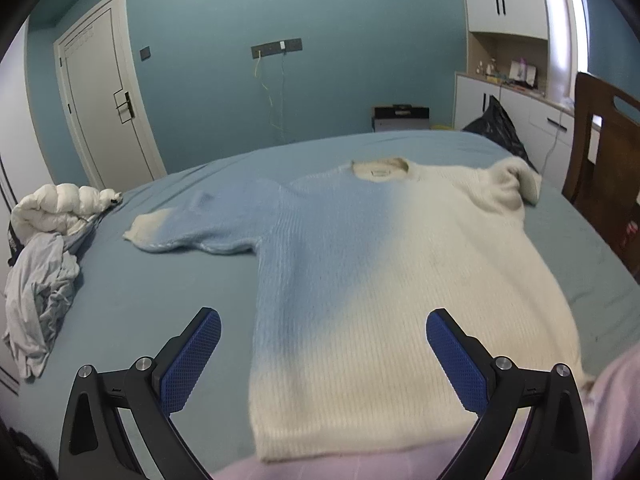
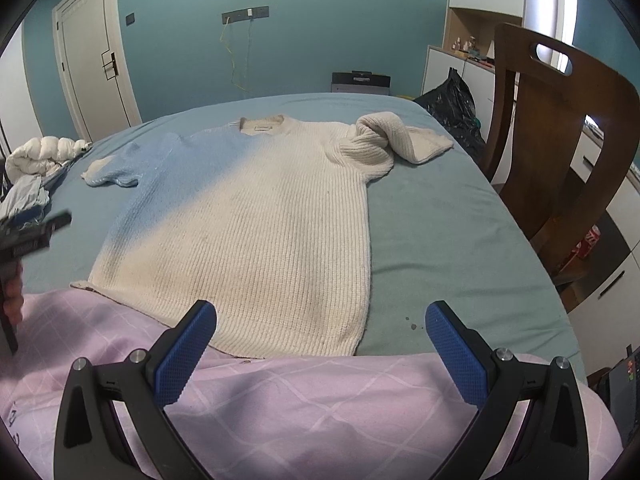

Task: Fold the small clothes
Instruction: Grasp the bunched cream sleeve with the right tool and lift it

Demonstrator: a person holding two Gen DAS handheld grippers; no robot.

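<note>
- The left gripper is spread wide and holds nothing, hovering above the sweater's lower hem.
- The right gripper is equally wide and empty, over the hem's right corner.
- The sweater, cream fading to blue, lies flat on the bed, one sleeve bunched.
- A pink quilt lies under its hem.
- A wooden chair stands beside the bed; teal walls, a white door.

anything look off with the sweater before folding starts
Yes. The sweater lies flat on the bed, but its cream sleeve is twisted and bunched near the shoulder, while the blue sleeve lies spread out. Both claws are open and hold nothing.
</note>
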